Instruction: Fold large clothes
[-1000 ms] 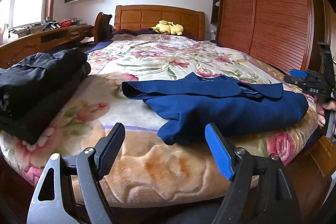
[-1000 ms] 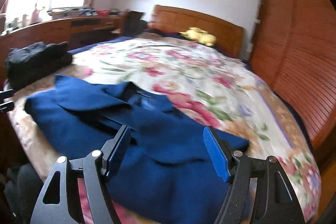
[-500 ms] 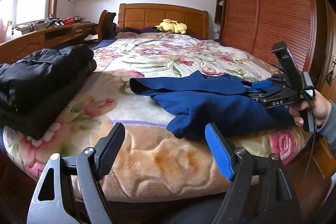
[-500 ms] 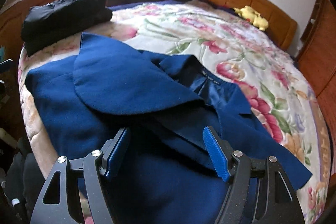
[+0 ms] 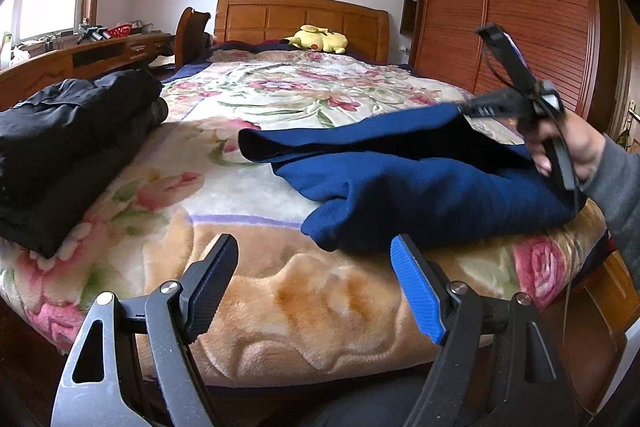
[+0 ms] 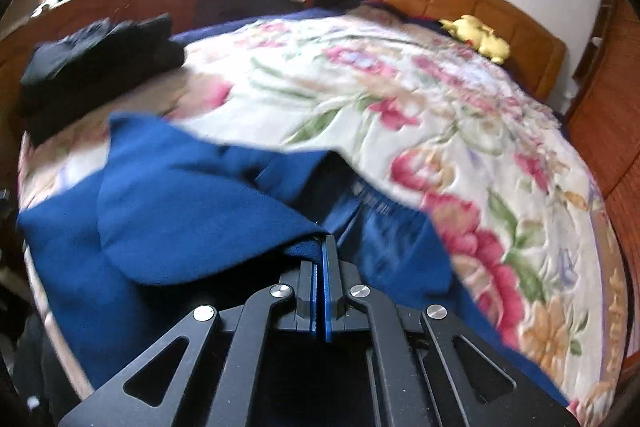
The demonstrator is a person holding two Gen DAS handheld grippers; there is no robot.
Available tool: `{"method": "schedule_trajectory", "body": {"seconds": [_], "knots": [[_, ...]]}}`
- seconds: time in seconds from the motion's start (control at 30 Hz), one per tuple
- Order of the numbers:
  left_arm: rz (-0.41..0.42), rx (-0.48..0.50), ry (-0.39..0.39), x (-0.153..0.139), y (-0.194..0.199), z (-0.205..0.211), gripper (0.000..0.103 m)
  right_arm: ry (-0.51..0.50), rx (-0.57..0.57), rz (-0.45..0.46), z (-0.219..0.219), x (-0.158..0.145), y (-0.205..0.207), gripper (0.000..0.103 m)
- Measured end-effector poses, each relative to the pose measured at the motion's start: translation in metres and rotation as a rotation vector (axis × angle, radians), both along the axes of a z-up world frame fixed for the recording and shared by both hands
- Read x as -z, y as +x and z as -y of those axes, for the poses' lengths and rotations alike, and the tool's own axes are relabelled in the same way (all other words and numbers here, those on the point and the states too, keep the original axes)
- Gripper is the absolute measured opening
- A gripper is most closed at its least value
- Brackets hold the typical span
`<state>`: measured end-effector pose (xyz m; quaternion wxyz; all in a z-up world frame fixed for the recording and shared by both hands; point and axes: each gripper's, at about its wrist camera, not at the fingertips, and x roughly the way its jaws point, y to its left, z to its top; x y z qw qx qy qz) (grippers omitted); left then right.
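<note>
A large dark blue garment (image 5: 420, 187) lies crumpled near the foot of the bed; the right wrist view shows it spread below the camera (image 6: 180, 211). My right gripper (image 6: 323, 243) is shut on an edge of the blue fabric, its pads pressed together with cloth pinched at the tips. The left wrist view shows that gripper (image 5: 468, 109) at the garment's right side, held by a hand (image 5: 568, 143) and raising a flap of the cloth. My left gripper (image 5: 314, 247) stands open over the bed's foot edge, short of the garment, with nothing between its fingers.
Folded black clothes (image 5: 68, 135) are stacked on the bed's left corner. The floral blanket (image 5: 280, 99) covers the bed, with a yellow plush toy (image 5: 320, 39) at the headboard. A wooden wardrobe (image 5: 500, 7) stands to the right and a desk (image 5: 80, 55) to the left.
The right gripper swept in over the blue garment, shut on its edge and lifted a flap of cloth. The left gripper stayed open and nearly still.
</note>
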<state>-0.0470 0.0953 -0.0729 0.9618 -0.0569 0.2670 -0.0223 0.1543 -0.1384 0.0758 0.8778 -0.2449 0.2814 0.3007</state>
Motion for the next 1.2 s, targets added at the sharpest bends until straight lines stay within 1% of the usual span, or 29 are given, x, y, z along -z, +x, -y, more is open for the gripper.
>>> {"method": "schedule_trajectory", "body": {"seconds": [0.13,0.23,0.37,0.43,0.5,0.53,0.57,0.6,0.63,0.67,0.77,0.9,0.97,1.07,1.13,1.2], "knots": [[0.002,0.006,0.004,-0.001,0.005,0.003,0.080,0.025,0.043,0.025,-0.007,-0.011,0.035,0.002],[0.007,0.009,0.015,-0.003,0.006,0.005,0.080,0.021,0.060,0.051,-0.017,-0.012,0.062,0.002],[0.006,0.015,0.022,-0.005,0.007,0.009,0.080,-0.024,0.081,0.079,-0.033,0.001,0.090,0.002],[0.008,0.014,0.029,-0.006,0.008,0.011,0.080,-0.053,0.096,0.104,-0.042,0.010,0.097,0.002],[0.008,0.018,0.031,-0.007,0.008,0.014,0.080,-0.068,0.111,0.103,-0.049,0.016,0.101,0.003],[0.007,0.020,0.035,-0.008,0.008,0.016,0.080,-0.072,0.113,0.094,-0.052,0.017,0.100,0.017],[0.008,0.022,0.039,-0.008,0.009,0.018,0.080,-0.071,0.115,0.089,-0.053,0.017,0.100,0.028],[0.009,0.025,0.043,-0.009,0.009,0.020,0.080,-0.063,0.115,0.078,-0.052,0.017,0.098,0.053],[0.010,0.027,0.046,-0.009,0.009,0.022,0.080,-0.054,0.118,0.070,-0.049,0.012,0.097,0.068],[0.012,0.029,0.047,-0.010,0.009,0.023,0.080,-0.043,0.124,0.077,-0.045,0.008,0.099,0.068],[0.017,0.038,0.049,-0.013,0.010,0.029,0.080,0.008,0.147,0.109,-0.024,-0.010,0.089,0.068],[0.033,0.052,0.059,-0.018,0.007,0.035,0.080,0.081,0.189,0.140,0.025,-0.022,0.063,0.068],[0.037,0.061,0.059,-0.020,0.006,0.038,0.080,0.079,0.211,0.138,0.050,-0.016,0.054,0.068],[0.042,0.068,0.063,-0.022,0.007,0.043,0.080,0.014,0.282,0.104,0.088,0.003,0.055,0.068],[0.049,0.077,0.059,-0.024,0.008,0.046,0.080,0.014,0.357,0.049,0.118,0.015,0.065,0.068],[0.050,0.080,0.057,-0.025,0.011,0.050,0.080,0.044,0.429,-0.008,0.147,0.024,0.076,0.068]]}}
